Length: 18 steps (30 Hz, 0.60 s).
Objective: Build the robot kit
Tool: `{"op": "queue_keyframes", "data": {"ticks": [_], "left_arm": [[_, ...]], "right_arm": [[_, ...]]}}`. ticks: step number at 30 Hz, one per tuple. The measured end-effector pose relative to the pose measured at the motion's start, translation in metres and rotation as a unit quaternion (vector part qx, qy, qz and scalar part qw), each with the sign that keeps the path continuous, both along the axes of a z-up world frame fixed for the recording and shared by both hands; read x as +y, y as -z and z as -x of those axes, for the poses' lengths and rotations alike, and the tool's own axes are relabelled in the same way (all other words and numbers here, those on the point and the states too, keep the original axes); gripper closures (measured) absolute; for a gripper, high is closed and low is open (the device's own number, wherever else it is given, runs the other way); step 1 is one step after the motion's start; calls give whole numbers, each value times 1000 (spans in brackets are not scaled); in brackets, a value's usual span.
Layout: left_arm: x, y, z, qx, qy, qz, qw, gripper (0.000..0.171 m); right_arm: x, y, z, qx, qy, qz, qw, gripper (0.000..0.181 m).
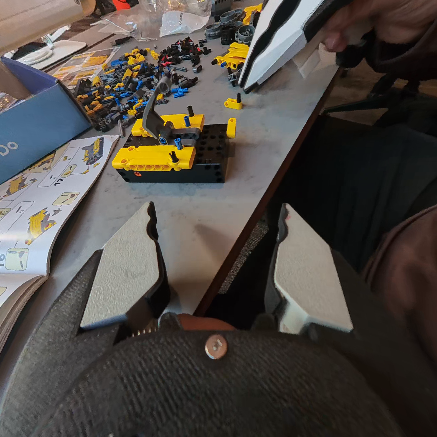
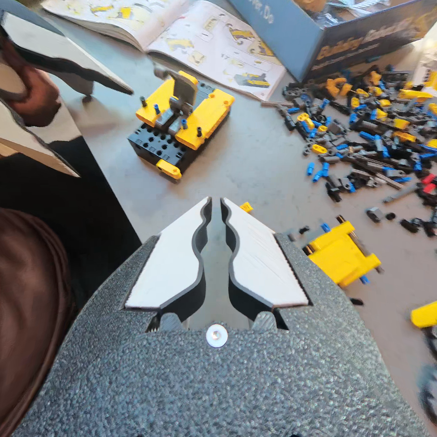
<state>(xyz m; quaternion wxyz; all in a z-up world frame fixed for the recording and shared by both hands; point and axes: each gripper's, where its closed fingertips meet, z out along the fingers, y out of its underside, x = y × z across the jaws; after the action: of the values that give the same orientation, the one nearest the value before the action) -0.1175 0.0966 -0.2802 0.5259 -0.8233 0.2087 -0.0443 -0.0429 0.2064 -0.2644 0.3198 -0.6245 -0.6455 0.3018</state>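
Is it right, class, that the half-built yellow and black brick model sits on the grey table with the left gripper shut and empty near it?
Not quite. The left gripper is open, fingers wide apart, as the left wrist view shows. The half-built yellow and black brick model does sit on the grey table.

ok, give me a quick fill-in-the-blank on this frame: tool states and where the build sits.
1. The left tool is ____, with nothing between its fingers.
2. The right tool holds ____ between its nearly closed fingers.
3. The yellow-and-black assembly stands on the ____.
4. The open instruction booklet lies beside a ____ cardboard box.

Missing words: open; nothing; table; blue
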Motion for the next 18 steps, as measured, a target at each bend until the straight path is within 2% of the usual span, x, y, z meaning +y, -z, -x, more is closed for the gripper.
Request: {"op": "queue_keyframes", "data": {"ticks": [4,9,12,18], "left_arm": [[2,0,-2,3,-1,-6,1000,69],[2,-1,-1,-2,-1,-14,1000,70],[3,-3,0,-4,-4,-20,1000,75],[4,-2,-1,-7,-3,-18,1000,71]], "right_arm": [[15,14,-15,-32,17,-33,999,169],[17,15,-21,-43,14,-38,998,166],[13,17,-17,-45,15,-18,999,163],[14,22,-2,-54,37,-21,998,154]]}}
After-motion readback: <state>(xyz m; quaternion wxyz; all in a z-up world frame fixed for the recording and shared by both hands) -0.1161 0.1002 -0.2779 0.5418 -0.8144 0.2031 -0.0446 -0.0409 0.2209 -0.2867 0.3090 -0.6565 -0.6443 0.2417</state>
